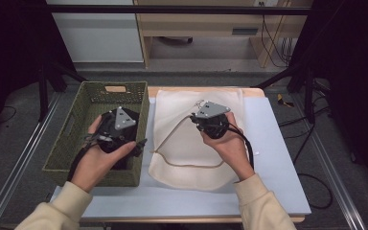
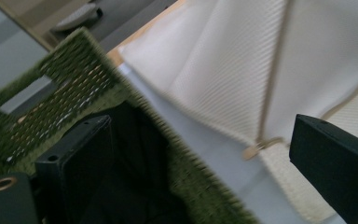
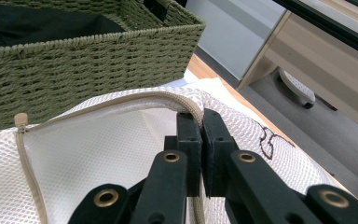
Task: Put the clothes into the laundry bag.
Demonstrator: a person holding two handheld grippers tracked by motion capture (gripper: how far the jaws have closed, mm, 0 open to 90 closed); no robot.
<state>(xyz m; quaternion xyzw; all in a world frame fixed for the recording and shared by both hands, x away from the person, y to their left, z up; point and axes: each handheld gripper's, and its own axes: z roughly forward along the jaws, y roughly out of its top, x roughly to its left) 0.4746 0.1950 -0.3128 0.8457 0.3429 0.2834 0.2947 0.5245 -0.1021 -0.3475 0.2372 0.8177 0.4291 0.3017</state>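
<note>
My right gripper is pinched shut on the zipper edge of the white mesh laundry bag, which lies flat on the counter beside the green basket. My left gripper is wide, holding nothing, above the basket's dark clothes. The bag looks soft, light and floppy, so the firm zipper edge is the best place to hold.

The left hand holds the black two-jaw left gripper with its jaws spread wide and empty. The right hand keeps the black right gripper pinched closed.
</note>
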